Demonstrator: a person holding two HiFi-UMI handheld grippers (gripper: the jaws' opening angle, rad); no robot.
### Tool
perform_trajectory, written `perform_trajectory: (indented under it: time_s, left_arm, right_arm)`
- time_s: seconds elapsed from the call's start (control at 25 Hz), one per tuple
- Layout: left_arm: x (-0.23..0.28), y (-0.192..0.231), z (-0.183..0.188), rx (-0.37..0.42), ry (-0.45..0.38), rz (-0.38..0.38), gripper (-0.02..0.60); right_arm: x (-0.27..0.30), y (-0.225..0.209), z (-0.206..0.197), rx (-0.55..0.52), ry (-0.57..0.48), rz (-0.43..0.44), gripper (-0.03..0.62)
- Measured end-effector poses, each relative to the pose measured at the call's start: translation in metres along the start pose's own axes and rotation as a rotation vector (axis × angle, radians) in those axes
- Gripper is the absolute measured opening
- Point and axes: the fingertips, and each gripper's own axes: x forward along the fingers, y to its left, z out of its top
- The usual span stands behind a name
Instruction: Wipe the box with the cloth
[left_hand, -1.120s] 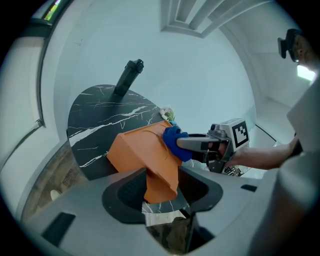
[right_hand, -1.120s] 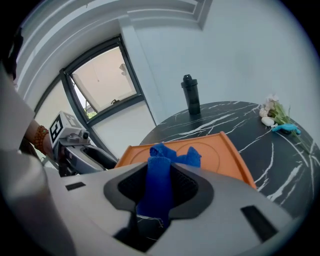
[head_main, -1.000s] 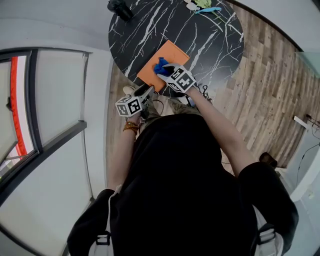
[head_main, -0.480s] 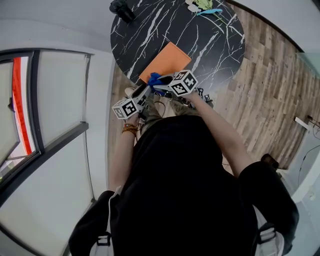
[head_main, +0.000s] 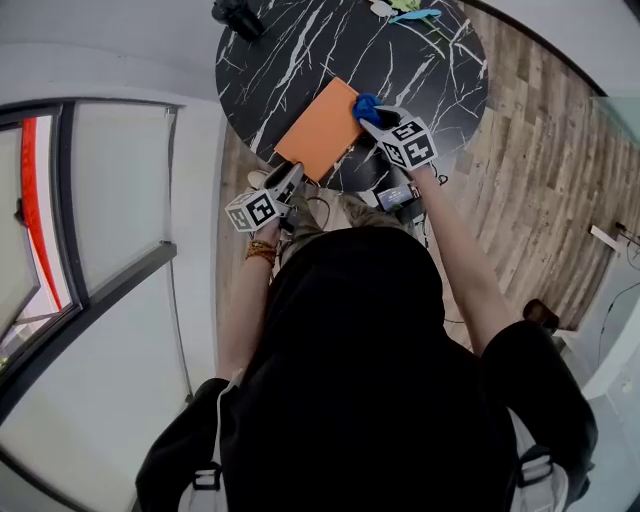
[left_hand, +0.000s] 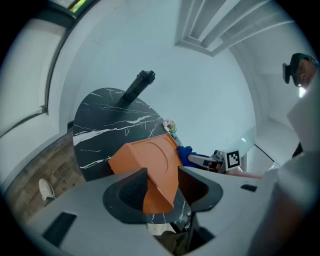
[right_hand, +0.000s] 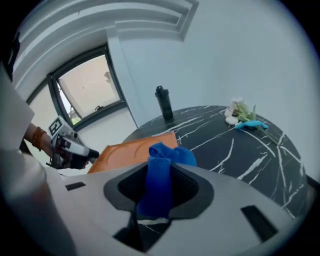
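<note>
Two grippers are both busy; the left gripper (left_hand: 162, 187) is shut tight on the near corner of the flat orange box (head_main: 320, 140); the box lies on the round black marble table (head_main: 300, 50), close to its near edge; the right gripper (right_hand: 159, 187) is clamped on a bunched blue cloth (right_hand: 161, 172); in the head view the cloth sits at the box's right corner; so the wiping step looks under way; next, I think the cloth needs pressing down and sliding across the orange top, while the left gripper holds the box firm so it cannot slip.
</note>
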Motion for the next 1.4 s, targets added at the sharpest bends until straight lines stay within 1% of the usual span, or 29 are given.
perform_trajectory:
  time_s: [0.08,0.2,0.28,0.4,0.52,0.64,0.72,0.8,0.88,0.96,1.08,1.16,1.28,1.4]
  left_arm:
    - [0.000,0.002,-0.005,0.003,0.025,0.009,0.193]
    - [0.003,0.004,-0.012,0.015,0.066,0.016,0.193]
    - [0.004,0.005,-0.013,0.009,0.061,0.024,0.193]
    - [0.004,0.010,-0.016,0.002,0.057,0.046,0.193]
    - [0.005,0.010,-0.020,-0.006,0.066,0.053,0.193]
    - [0.010,0.008,-0.018,-0.019,0.054,0.044,0.193]
    - [0.010,0.007,-0.018,-0.053,0.038,0.042,0.193]
    - [0.006,0.009,-0.017,-0.109,0.019,0.065,0.193]
    - [0.007,0.009,-0.017,-0.135,0.010,0.082,0.193]
    - [0.009,0.008,-0.018,-0.124,0.017,0.095,0.193]
    - [0.011,0.010,-0.017,-0.118,0.026,0.107,0.193]
    - [0.013,0.009,-0.019,-0.109,0.055,0.121,0.193]
    - [0.012,0.013,-0.015,-0.073,0.090,0.167,0.193]
    - [0.014,0.022,0.000,-0.040,0.072,0.208,0.195]
  right_arm:
    - [0.003,0.006,-0.011,-0.011,0.010,0.001,0.115]
    - [0.004,0.019,-0.015,0.028,-0.018,0.006,0.115]
    - [0.006,0.035,-0.018,0.032,-0.022,0.036,0.115]
    - [0.011,0.063,-0.025,-0.007,-0.002,0.098,0.115]
    - [0.016,0.098,-0.032,-0.054,0.038,0.194,0.115]
    - [0.023,0.144,-0.043,-0.121,0.087,0.354,0.115]
    - [0.027,0.178,-0.054,-0.176,0.118,0.459,0.115]
    - [0.029,0.198,-0.059,-0.192,0.127,0.497,0.115]
    - [0.027,0.198,-0.059,-0.175,0.135,0.503,0.115]
    - [0.025,0.194,-0.059,-0.166,0.153,0.505,0.115]
    - [0.023,0.191,-0.053,-0.214,0.165,0.494,0.115]
    - [0.015,0.183,-0.044,-0.218,0.144,0.470,0.115]
    - [-0.007,0.155,-0.024,-0.140,0.085,0.417,0.116]
    - [-0.030,0.110,0.005,-0.049,0.032,0.350,0.115]
